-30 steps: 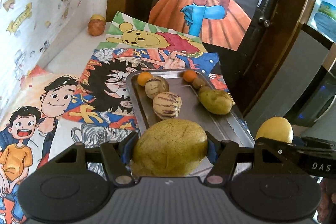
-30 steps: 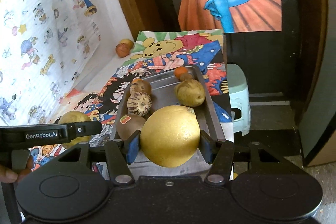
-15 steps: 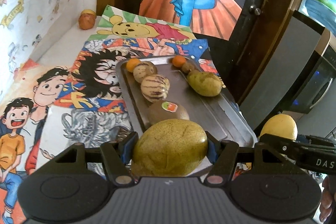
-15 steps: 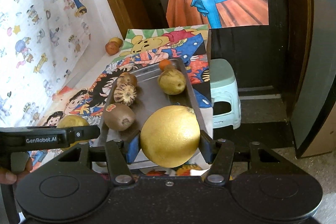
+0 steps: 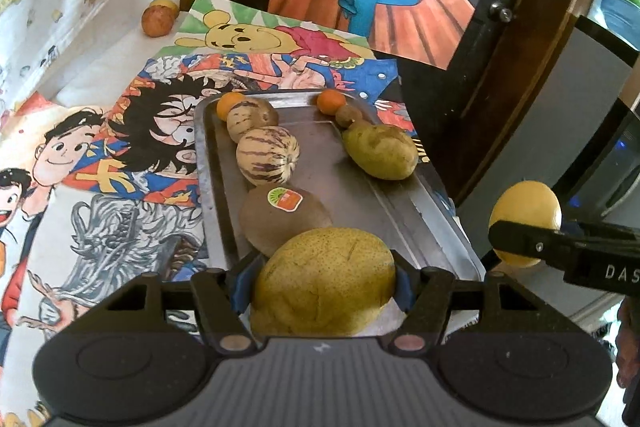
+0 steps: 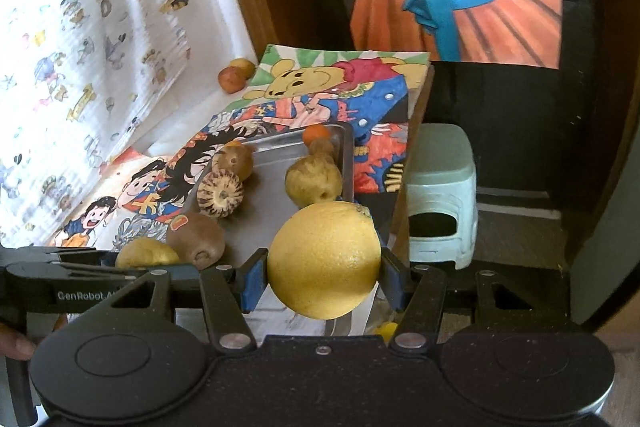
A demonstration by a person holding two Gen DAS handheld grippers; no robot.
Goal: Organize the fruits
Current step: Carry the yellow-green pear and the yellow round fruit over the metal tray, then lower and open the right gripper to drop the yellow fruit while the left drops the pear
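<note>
My left gripper (image 5: pixel 320 277) is shut on a yellow-green pear (image 5: pixel 324 279), held above the near end of a metal tray (image 5: pixel 424 215). My right gripper (image 6: pixel 322 275) is shut on a yellow orange (image 6: pixel 324 259), off the tray's near right corner; it also shows in the left wrist view (image 5: pixel 524 215). On the tray lie a kiwi with a sticker (image 5: pixel 284 215), two striped melons (image 5: pixel 268 155), two small oranges (image 5: pixel 331 102), a small brown fruit (image 5: pixel 348 115) and another pear (image 5: pixel 380 151).
The tray sits on cartoon posters (image 5: pixel 120 155) covering a table. Two small fruits (image 5: pixel 158 21) lie in the far left corner by the wall. A pale green stool (image 6: pixel 440 195) stands on the floor right of the table. A door (image 6: pixel 520 27) is behind.
Both grippers have pulled back towards the tray's near end with their fruits still held. The kiwi has come into full view in front of the left gripper.
</note>
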